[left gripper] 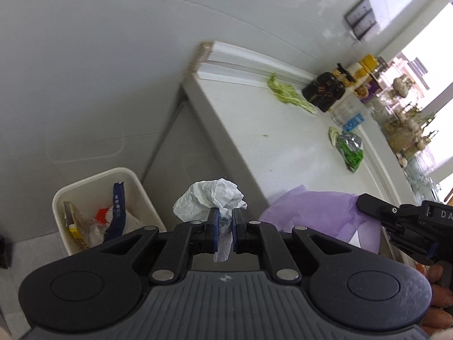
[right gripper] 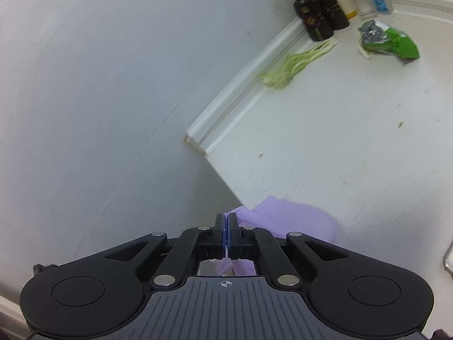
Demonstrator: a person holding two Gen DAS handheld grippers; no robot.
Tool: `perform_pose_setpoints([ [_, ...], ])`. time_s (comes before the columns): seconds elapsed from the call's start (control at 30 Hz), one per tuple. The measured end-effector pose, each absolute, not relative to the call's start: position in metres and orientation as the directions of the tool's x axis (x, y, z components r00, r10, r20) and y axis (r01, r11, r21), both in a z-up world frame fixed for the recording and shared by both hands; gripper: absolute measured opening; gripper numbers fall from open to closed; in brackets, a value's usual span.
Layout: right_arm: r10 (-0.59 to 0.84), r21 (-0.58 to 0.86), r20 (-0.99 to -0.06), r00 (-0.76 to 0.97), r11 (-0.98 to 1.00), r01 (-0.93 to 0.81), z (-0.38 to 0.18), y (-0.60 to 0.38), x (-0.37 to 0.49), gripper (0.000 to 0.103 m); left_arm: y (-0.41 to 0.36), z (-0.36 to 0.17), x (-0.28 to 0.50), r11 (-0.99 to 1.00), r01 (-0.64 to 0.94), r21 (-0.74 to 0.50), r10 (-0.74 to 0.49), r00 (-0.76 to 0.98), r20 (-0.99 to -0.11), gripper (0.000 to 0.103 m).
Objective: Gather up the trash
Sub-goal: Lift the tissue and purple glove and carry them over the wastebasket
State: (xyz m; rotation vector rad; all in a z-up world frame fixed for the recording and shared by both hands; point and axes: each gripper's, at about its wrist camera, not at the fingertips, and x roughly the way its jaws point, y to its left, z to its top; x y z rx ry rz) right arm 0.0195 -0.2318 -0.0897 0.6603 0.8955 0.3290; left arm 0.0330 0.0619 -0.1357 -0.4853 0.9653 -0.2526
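My left gripper [left gripper: 225, 216] is shut on a crumpled white paper towel [left gripper: 209, 198], held off the counter's left end, to the right of and above a white trash bin [left gripper: 136, 189] on the floor that holds several wrappers. My right gripper [right gripper: 226, 221] is shut on a purple plastic bag [right gripper: 297, 221] at the counter's near corner; the bag [left gripper: 320, 212] and that gripper [left gripper: 368, 204] also show in the left wrist view. A green snack wrapper [left gripper: 351, 150] [right gripper: 393, 42] and vegetable scraps [left gripper: 286, 92] [right gripper: 294, 65] lie on the white counter [right gripper: 354, 147].
Dark bottles [right gripper: 320, 11] [left gripper: 325, 89], a clear container [left gripper: 346, 112] and jars stand along the counter's back by the window. A grey wall [right gripper: 99, 99] lies left of the counter. A metal sink edge [right gripper: 448, 257] shows at the right.
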Motion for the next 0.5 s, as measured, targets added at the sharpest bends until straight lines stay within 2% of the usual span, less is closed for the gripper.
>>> perform_pose_setpoints([
  [0.23,0.566,0.637,-0.645,0.514,0.770,-0.049,-0.100,-0.193,0.031,0.001,0.094,-0.165,0.027,0.852,-0.138,-0.505,-0.364,0.537,-0.761,0.008],
  [0.5,0.590,0.613,-0.681,0.434,0.784,-0.103,-0.122,-0.143,0.050,0.001,0.127,-0.216,0.029,0.847,-0.277,-0.455,-0.288,0.481,-0.828,0.008],
])
